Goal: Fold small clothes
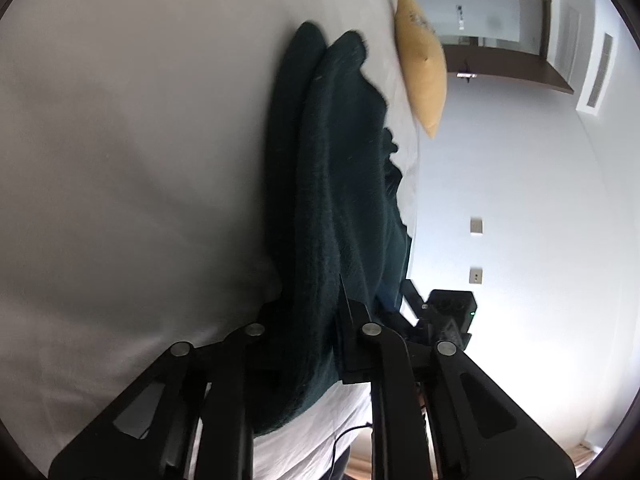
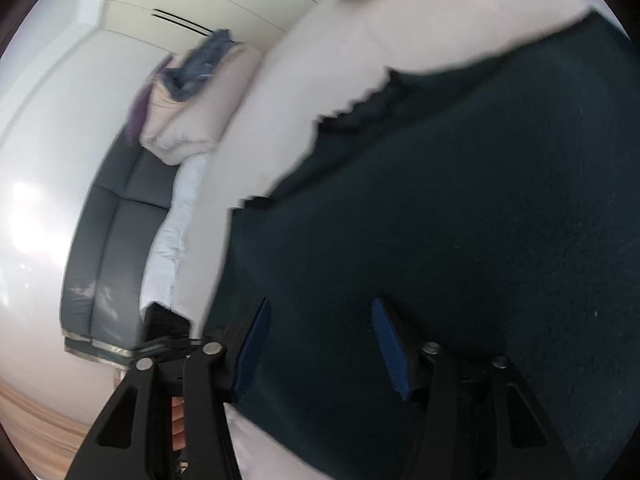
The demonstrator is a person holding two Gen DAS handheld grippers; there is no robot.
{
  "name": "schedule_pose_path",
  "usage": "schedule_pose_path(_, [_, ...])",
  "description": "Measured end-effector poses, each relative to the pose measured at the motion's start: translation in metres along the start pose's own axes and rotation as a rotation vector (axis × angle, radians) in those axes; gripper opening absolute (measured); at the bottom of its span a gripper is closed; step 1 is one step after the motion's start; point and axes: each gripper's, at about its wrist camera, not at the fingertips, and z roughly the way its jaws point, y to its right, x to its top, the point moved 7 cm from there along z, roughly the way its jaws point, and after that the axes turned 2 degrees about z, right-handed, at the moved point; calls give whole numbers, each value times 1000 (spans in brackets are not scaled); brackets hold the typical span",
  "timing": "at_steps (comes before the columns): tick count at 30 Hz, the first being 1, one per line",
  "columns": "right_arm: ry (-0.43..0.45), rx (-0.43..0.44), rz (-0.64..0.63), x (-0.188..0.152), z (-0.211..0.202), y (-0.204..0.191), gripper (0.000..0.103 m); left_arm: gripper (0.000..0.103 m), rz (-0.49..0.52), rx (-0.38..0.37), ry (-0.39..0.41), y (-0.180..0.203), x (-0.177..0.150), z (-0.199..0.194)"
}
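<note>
While the left gripper (image 1: 308,340) is turned on its side, a thick fold of the dark green garment (image 1: 344,184) runs between its two black fingers, which press against the cloth on either side, so it is clamped on the garment. From those fingers the garment stretches straight ahead across the white bed sheet (image 1: 120,140), ending in two rounded lobes far in front of the gripper. Beyond the garment's far end, a yellow pillow (image 1: 422,64) lies at the edge of the bed. Close to the left gripper's right-hand finger sits a black device (image 1: 450,312) with a small green light. In the right wrist view, the right gripper (image 2: 320,344) has its blue pads (image 2: 390,346) set well apart, with the garment (image 2: 460,220) filling the space between and ahead of them; the jaws stand wide, and whether the pads touch the cloth cannot be told through the blur. Far ahead and to the left of this gripper, a pile of blue clothes (image 2: 202,66) rests on a pale cushion (image 2: 188,120), beside a dark grey sofa (image 2: 116,232).
</note>
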Motion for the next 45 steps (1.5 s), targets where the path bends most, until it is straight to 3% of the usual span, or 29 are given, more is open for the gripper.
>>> schedule_pose_path(2, [0, 20, 4, 0, 0, 2, 55, 12, 19, 17, 28, 11, 0, -3])
schedule_pose_path(7, [-15, 111, 69, 6, -18, 4, 60, 11, 223, 146, 67, 82, -4, 3])
schedule_pose_path(10, [18, 199, 95, 17, -43, 6, 68, 11, 351, 203, 56, 136, -13, 34])
schedule_pose_path(14, [62, 319, 187, 35, -69, 21, 74, 11, 565, 306, -31, 191, -61, 126])
schedule_pose_path(17, [57, 368, 257, 42, -76, 43, 77, 11, 669, 358, -118, 192, -96, 193])
schedule_pose_path(20, [34, 398, 293, 40, -74, 56, 75, 11, 674, 375, -154, 174, -117, 222])
schedule_pose_path(22, [30, 405, 294, 40, -73, 58, 75, 12, 714, 400, -138, 168, -122, 228])
schedule_pose_path(27, [33, 368, 285, 43, -69, 52, 75, 17, 710, 386, -119, 174, -123, 219])
schedule_pose_path(28, [29, 355, 276, 42, -68, 50, 75, 25, 716, 369, -108, 179, -128, 213])
schedule_pose_path(31, [14, 305, 253, 40, -66, 46, 75, 85, 734, 275, -70, 196, -143, 189])
schedule_pose_path(32, [10, 294, 252, 39, -66, 46, 75, 90, 742, 240, -50, 201, -146, 181])
schedule_pose_path(34, [-1, 274, 240, 36, -66, 44, 75, 90, 751, 168, -61, 208, -150, 165])
schedule_pose_path(37, [-15, 217, 219, 32, -64, 43, 70, 90, 687, 167, -35, 192, -135, 148])
schedule_pose_path(40, [-28, 118, 179, 30, -59, 44, 55, 90, 597, 178, -28, 166, -113, 138])
schedule_pose_path(42, [-42, 37, 147, 30, -53, 45, 34, 90, 568, 182, -9, 155, -104, 137])
schedule_pose_path(45, [-42, -44, 102, 32, -47, 44, 18, 90, 544, 204, 6, 148, -108, 135])
